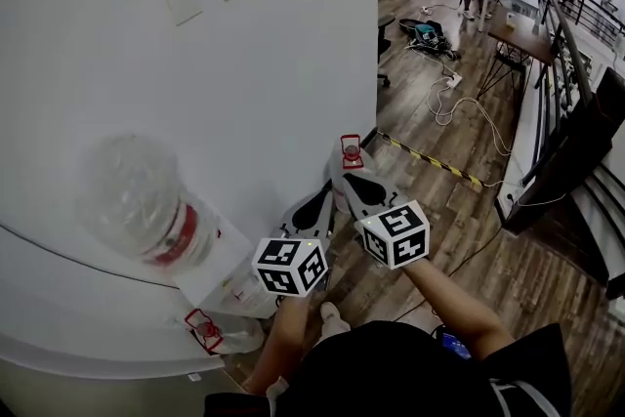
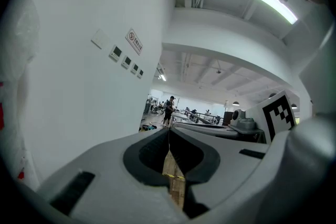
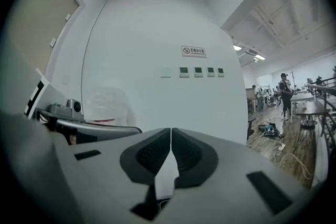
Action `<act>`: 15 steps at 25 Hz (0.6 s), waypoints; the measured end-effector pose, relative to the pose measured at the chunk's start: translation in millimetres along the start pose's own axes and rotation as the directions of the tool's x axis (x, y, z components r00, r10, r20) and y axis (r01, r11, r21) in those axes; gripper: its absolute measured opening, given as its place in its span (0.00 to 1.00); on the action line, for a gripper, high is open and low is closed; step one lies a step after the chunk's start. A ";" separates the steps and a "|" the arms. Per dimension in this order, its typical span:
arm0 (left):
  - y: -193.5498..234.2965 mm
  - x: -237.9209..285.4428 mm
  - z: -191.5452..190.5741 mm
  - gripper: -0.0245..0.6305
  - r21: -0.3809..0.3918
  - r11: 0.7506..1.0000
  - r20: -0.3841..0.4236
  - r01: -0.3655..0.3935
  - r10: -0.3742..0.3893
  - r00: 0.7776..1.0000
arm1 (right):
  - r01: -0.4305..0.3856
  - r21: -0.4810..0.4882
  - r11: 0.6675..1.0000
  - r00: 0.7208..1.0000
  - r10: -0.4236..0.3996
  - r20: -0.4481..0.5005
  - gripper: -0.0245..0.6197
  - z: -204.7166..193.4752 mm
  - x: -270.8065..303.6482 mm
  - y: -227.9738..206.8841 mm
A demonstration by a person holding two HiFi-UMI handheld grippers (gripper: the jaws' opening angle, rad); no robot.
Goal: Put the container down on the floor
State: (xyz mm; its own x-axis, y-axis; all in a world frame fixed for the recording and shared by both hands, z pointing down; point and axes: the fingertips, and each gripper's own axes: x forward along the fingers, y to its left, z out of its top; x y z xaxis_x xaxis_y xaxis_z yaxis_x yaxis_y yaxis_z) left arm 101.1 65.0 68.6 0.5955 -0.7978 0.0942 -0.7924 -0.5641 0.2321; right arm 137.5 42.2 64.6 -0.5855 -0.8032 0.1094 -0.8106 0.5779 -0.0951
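Container point(image 1: 142, 200), a large clear bottle with a red band, found at the left of the scene against the white wall point(image 1: 127, 34), above a curved white ledge point(image 1: 88, 317). Not on the wooden floor point(image 1: 459, 161), as far as can be judged. Long axis tilted: wide end far-left, narrower end apparently near-right. Left claw point(image 2: 169, 136) pressed together, nothing between. Right claw point(image 3: 171, 136) likewise closed and empty. Both held to the right of the container and clear of it. Left claw judged the nearer. Reach leftward required, jaws to be opened first.
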 end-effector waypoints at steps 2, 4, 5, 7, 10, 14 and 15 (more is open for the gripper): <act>-7.0 -3.8 -1.6 0.07 -0.003 1.000 0.004 -0.005 0.005 1.000 | -0.005 0.003 1.000 1.000 0.005 0.004 0.09 1.2 -7.9 0.3; -13.4 -7.4 -3.2 0.07 -0.002 1.000 0.008 -0.013 0.013 1.000 | -0.008 0.006 1.000 1.000 0.008 0.003 0.09 0.3 -15.2 -0.9; -16.6 -9.4 -4.0 0.07 -0.002 1.000 0.011 -0.017 0.017 1.000 | -0.010 0.009 1.000 1.000 0.010 0.002 0.09 -0.4 -18.8 -1.3; -22.8 -13.2 -5.7 0.07 -0.002 1.000 0.014 -0.021 0.021 1.000 | -0.015 0.020 1.000 1.000 0.015 0.000 0.09 -1.2 -25.8 -1.2; -31.1 -16.3 -7.8 0.07 0.003 1.000 0.016 -0.025 0.025 1.000 | -0.019 0.030 0.999 1.000 0.018 0.007 0.09 -0.5 -34.9 -1.7; -37.4 -18.2 -10.3 0.07 0.007 1.000 0.020 -0.030 0.030 0.999 | -0.017 0.030 0.999 1.000 0.016 0.011 0.09 -2.2 -42.9 -2.1; -38.6 -18.3 -11.1 0.07 0.011 0.999 0.019 -0.031 0.030 0.999 | -0.015 0.030 0.999 1.000 0.015 0.011 0.08 -2.7 -44.1 -2.7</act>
State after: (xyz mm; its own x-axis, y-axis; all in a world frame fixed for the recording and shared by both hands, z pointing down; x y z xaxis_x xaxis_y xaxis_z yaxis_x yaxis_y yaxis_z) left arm 122.3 103.7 68.6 0.5686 -0.8184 0.0833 -0.8117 -0.5417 0.2185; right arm 165.5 76.5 62.7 -0.5974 -0.7960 0.0972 -0.8008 0.5855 -0.1264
